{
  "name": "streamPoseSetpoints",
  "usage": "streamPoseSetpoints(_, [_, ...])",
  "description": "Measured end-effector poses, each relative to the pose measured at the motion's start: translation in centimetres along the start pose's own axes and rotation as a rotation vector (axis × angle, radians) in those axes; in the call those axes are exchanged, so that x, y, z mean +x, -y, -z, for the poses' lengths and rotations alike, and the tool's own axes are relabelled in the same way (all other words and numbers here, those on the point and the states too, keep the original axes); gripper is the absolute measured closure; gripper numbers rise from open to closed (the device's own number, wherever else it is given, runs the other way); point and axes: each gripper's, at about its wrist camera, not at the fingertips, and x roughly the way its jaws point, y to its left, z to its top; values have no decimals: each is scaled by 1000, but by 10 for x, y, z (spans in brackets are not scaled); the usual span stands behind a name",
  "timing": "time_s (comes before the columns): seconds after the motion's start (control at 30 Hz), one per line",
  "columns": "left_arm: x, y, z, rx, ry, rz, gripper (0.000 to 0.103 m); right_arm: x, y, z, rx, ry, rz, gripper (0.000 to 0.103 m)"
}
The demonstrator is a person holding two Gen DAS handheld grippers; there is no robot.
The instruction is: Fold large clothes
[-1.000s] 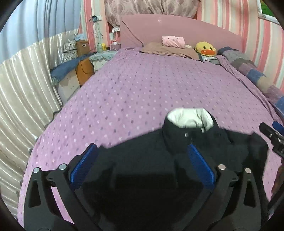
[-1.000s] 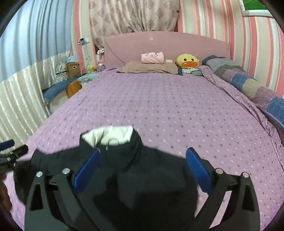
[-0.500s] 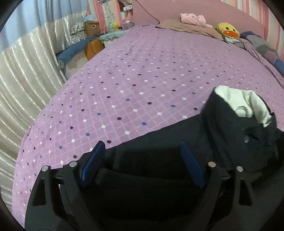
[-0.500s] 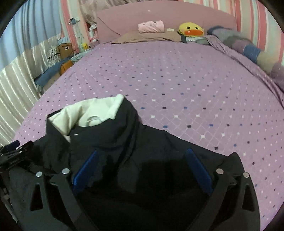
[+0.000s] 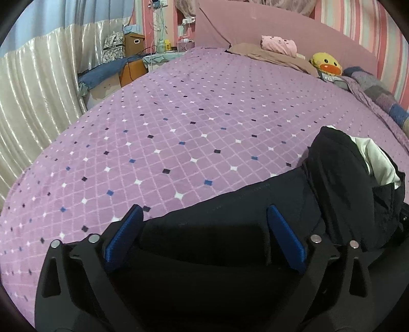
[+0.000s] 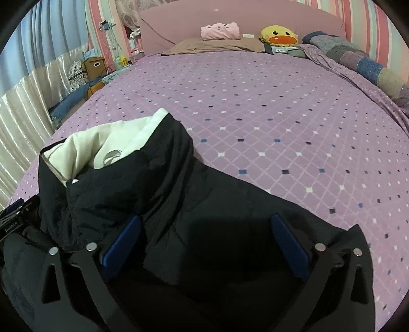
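place: home bedroom | evidence: purple diamond-patterned bedspread (image 6: 255, 107), pink padded headboard (image 6: 242, 23), yellow plush duck toy (image 6: 279, 35), pink-striped wallpaper (image 5: 358, 23)

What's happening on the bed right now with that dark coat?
A person is working on a black jacket spread on the purple bedspread, holding a tool in each hand. The left tool and the right tool both hover open just over the dark fabric, gripping nothing. The jacket's white-lined hood points toward the pillows. No fold is made yet.
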Motion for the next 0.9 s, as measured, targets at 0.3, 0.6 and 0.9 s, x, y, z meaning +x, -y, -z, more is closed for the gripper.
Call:
streamPoseSetpoints(0.3, [10, -15, 2, -35, -2, 158, 3, 12, 3, -2, 15, -30, -49, 1])
streamPoseSetpoints(0.6, [16, -7, 5, -3, -10, 90, 3, 19, 1, -3, 9, -45, -53, 1])
streamPoseSetpoints(0.9, [3, -11, 7, -14, 25, 107, 3, 15, 6, -3, 22, -24, -92, 1])
